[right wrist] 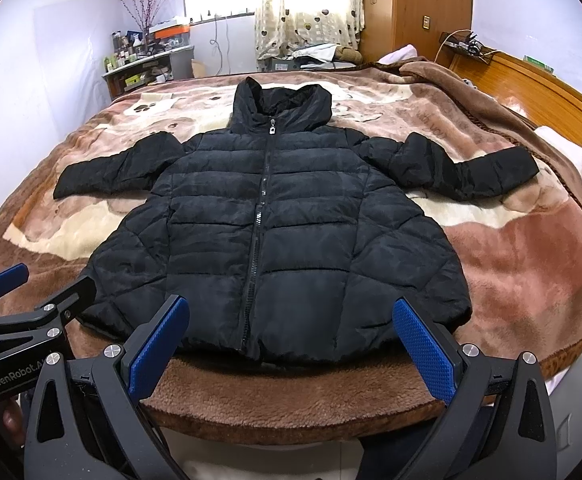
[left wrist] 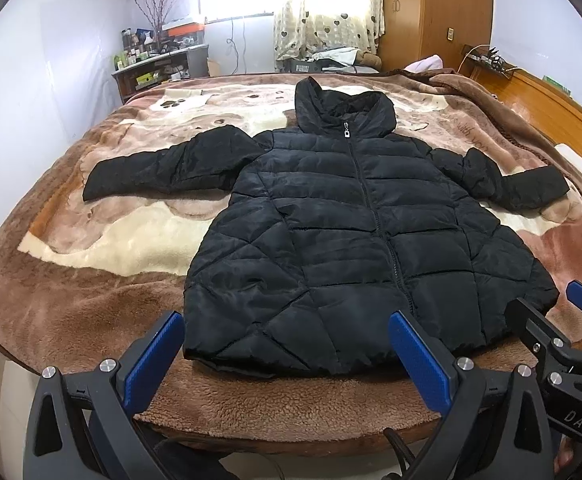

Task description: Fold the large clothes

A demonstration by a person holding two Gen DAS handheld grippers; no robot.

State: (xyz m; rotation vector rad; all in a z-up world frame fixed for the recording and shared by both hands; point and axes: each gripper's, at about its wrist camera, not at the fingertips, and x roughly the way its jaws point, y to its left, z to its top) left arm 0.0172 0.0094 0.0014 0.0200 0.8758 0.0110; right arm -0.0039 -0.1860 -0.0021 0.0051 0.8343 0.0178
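Spread flat, front up and zipped, on the blanket [left wrist: 91, 304] near the bed's front edge: black puffer jacket [left wrist: 355, 240], hood [left wrist: 343, 112] pointing away, both sleeves out sideways. From the left: left sleeve [left wrist: 163, 168] straight and flat, cuff well apart from the body, an easy first grab at the cuff or mid-forearm. Left gripper [left wrist: 287, 356] spread wide, holding nothing, hovering just short of the hem's left corner. Hem [left wrist: 275, 360] puffy and rounded, probably thick enough to need wide jaws and a deep bite. Shell shiny, likely slippery nylon; filling soft and springy, so folds probably bounce back unless pressed down. Light for its bulk, by the look of it. Zip [right wrist: 261, 216] down the middle, a stiff line best kept straight. Right gripper [right wrist: 291, 350] likewise spread and empty, over the hem right of the zip. Right sleeve [right wrist: 463, 168] crumpled near the shoulder, cuff flat; best taken at the cuff and drawn across the chest
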